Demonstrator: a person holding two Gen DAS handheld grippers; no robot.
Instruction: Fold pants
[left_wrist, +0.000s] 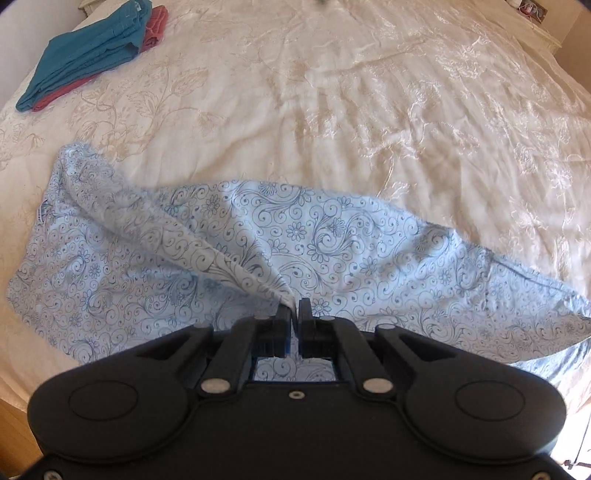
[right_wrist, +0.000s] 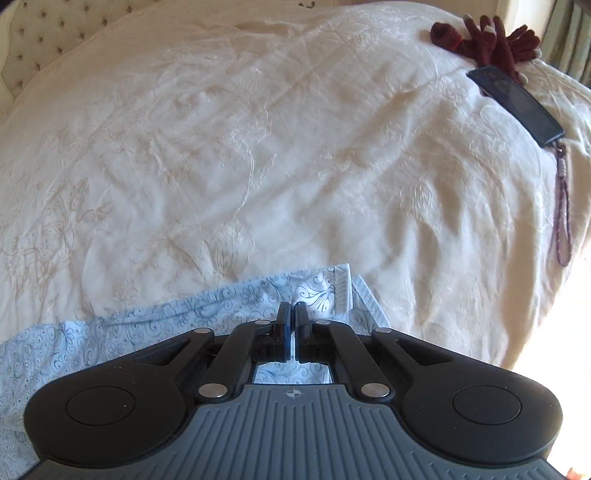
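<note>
The left gripper (left_wrist: 294, 308) is clamped on a raised ridge of light-blue, swirl-printed pants (left_wrist: 229, 254), which lie spread across a cream embroidered bedspread (left_wrist: 332, 110). The right gripper (right_wrist: 294, 312) pinches another edge of the pants (right_wrist: 147, 317) near a ribbed hem; both housings hide the cloth beneath. Folded teal (left_wrist: 88, 55) and red garments (left_wrist: 155, 27) sit far left. Dark-red knit gloves (right_wrist: 491, 40), a phone (right_wrist: 517, 105) and its cord strap (right_wrist: 563, 214) lie by the bed's edge; a tufted headboard (right_wrist: 33, 40) is partly cut off.
</note>
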